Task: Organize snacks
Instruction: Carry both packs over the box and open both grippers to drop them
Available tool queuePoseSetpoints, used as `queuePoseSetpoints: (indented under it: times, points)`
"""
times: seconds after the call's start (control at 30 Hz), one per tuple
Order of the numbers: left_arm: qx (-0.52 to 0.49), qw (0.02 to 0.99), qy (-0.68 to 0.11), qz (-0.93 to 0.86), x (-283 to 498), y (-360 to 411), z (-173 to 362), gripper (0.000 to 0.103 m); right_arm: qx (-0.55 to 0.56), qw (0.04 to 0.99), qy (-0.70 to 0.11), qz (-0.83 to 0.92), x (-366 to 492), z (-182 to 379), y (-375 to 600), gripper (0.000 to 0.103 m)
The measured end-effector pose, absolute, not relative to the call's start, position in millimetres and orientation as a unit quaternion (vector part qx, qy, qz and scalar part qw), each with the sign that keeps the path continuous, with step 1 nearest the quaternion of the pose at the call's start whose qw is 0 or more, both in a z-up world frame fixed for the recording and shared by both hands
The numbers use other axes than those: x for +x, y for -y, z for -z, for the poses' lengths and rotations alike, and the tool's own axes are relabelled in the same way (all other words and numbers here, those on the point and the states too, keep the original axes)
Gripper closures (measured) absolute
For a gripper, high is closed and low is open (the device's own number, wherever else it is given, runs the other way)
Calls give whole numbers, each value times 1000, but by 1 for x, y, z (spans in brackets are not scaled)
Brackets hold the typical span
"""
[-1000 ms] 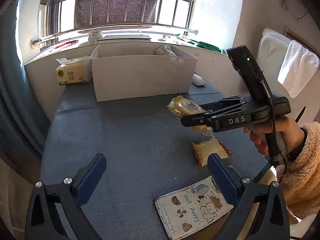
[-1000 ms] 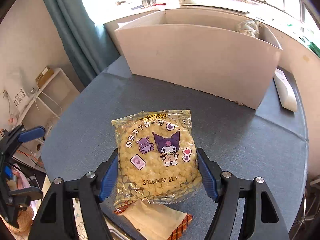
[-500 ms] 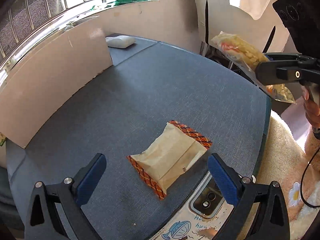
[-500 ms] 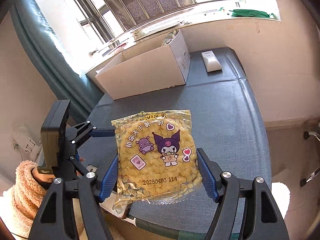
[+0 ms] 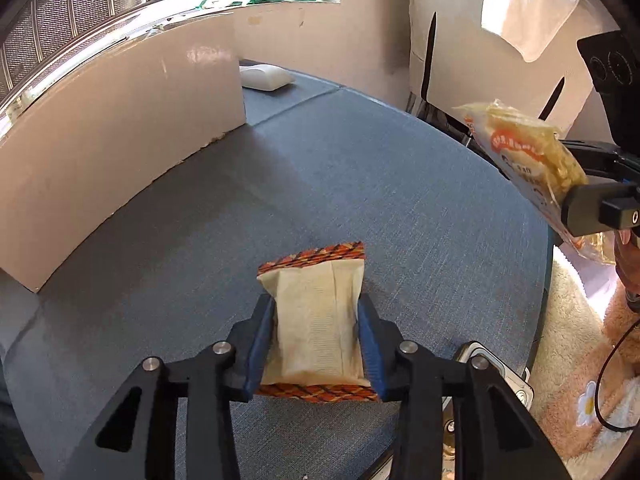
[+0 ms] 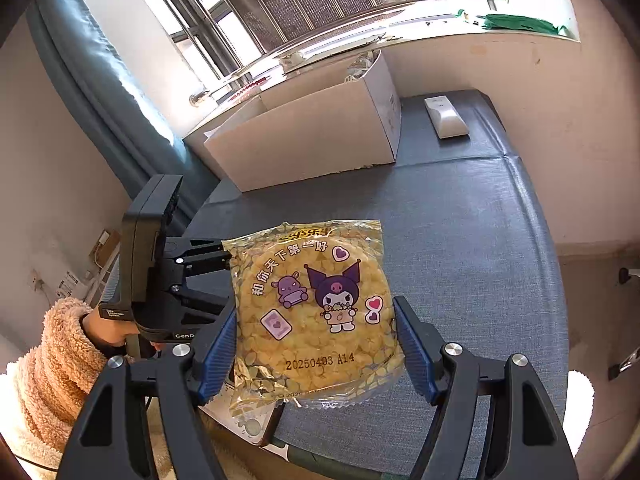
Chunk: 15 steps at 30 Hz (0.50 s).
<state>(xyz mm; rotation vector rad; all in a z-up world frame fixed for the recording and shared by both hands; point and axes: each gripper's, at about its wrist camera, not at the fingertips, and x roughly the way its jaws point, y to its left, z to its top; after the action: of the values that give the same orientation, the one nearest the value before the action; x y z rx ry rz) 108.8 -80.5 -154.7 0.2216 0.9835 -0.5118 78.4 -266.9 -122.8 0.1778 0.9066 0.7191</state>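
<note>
A tan snack packet (image 5: 316,336) with orange chequered ends lies on the blue-grey table (image 5: 360,160). My left gripper (image 5: 316,304) straddles it, its jaws closing, and both blue pads touch the packet's long sides. A round yellow puffed-snack packet (image 6: 312,304) with purple cartoon figures hangs above the table's near edge, and my right gripper (image 6: 316,312) is shut on it. The left wrist view shows that same yellow packet (image 5: 528,156) at the far right.
An open cardboard box (image 6: 312,132) stands at the back of the table below the window sill, with a white device (image 6: 444,116) beside it. A phone in a cartoon case (image 5: 496,376) lies at the table's near edge. A person's fleece sleeve (image 6: 56,352) is at lower left.
My left gripper has swung towards the tan packet, come down over it and closed its wide jaws onto its sides. The right gripper has carried the yellow packet out to the table's edge.
</note>
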Motion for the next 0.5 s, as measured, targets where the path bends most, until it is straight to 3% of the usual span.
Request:
queuePoseSetpoints:
  times: [0.27, 0.5]
  points:
    - [-59, 914, -363, 173, 84, 9, 96, 59, 93, 840, -412, -342, 98, 111, 252, 26]
    - [-153, 944, -261, 131, 113, -53, 25, 59, 79, 865, -351, -350, 157, 55, 204, 26]
